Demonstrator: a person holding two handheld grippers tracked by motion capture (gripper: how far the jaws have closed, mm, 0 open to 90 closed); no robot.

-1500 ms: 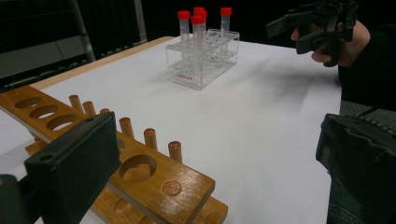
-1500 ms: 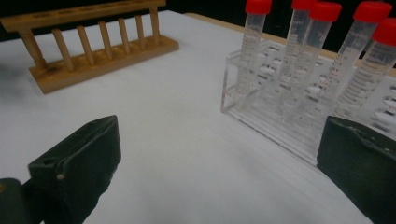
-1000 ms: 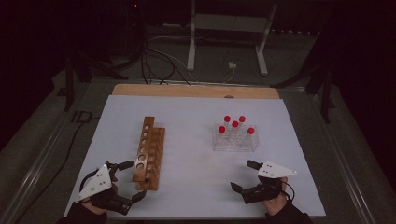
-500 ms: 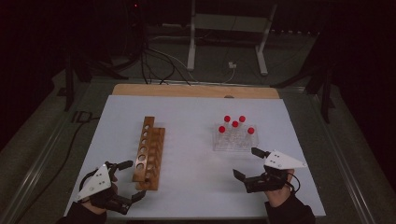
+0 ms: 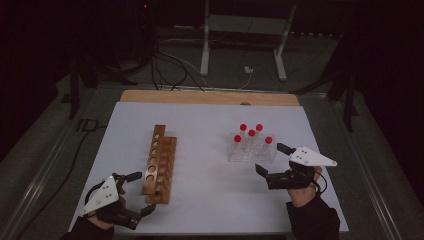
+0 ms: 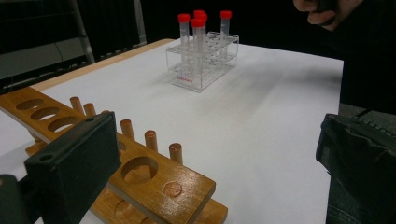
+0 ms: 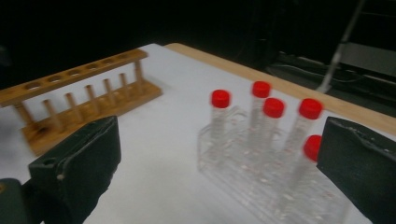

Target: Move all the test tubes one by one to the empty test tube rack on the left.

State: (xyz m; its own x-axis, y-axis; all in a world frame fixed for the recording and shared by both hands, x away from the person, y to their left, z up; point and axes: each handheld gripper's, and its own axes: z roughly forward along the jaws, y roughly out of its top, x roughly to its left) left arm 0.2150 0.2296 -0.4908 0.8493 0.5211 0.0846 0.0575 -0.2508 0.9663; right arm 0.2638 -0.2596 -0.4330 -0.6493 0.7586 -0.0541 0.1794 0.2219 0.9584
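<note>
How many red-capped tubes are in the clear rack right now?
5 red-capped tubes, all upright in the clear rack ahead of the right gripper: two in the back row, one in the middle, two at the front.

Pretty dim room overall. White table top point(image 5: 210, 200) catches the light, with a wooden edge strip point(image 5: 210, 97) on the side far from the tongs. Past that, dark floor, tangled cables point(image 5: 170, 67) and a grey metal stand point(image 5: 245, 30).

The left gripper point(image 5: 134, 192) sits near left, fingers spread wide. The right gripper point(image 5: 271, 159) hovers near right, fingers likewise wide apart.
</note>
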